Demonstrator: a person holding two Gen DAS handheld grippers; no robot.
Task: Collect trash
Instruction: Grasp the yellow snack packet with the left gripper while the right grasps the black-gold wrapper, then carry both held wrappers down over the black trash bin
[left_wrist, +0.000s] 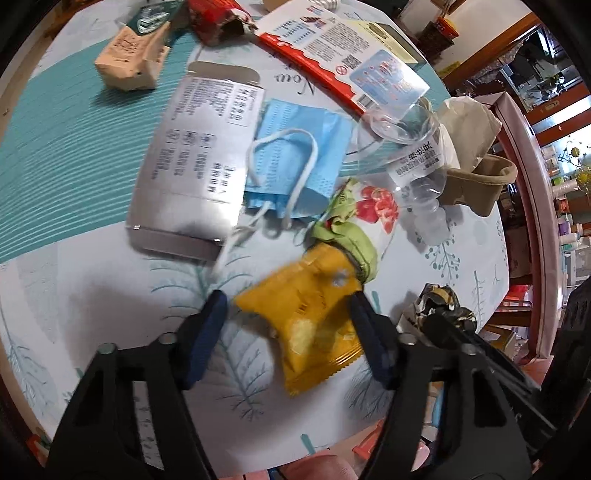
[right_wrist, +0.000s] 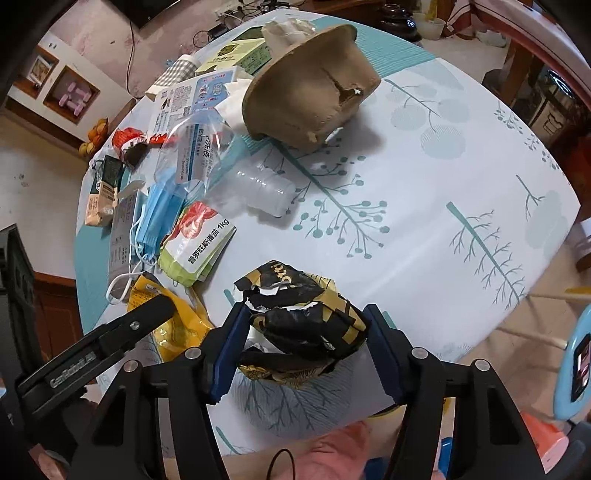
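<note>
A yellow snack packet (left_wrist: 314, 321) lies on the tablecloth between the fingers of my left gripper (left_wrist: 287, 297). The right pad (left_wrist: 365, 332) touches its edge, while a narrow gap shows at the left pad, so the jaws are open around it. A crumpled black and gold wrapper (right_wrist: 306, 325) sits between the fingers of my right gripper (right_wrist: 306, 308), with both blue pads against its sides. It rests on the table. The wrapper (left_wrist: 439, 302) also shows at the right of the left wrist view. The yellow packet (right_wrist: 177, 325) appears under the left gripper's finger in the right wrist view.
Beyond the grippers lie a blue face mask (left_wrist: 295, 155), a silver box (left_wrist: 192, 155), a green and white tomato bag (right_wrist: 195, 243), a crushed clear bottle (right_wrist: 266, 188), a brown pulp cup holder (right_wrist: 310, 92) and a beige carton (left_wrist: 129, 62). The table's edge (right_wrist: 517, 314) curves close on the right.
</note>
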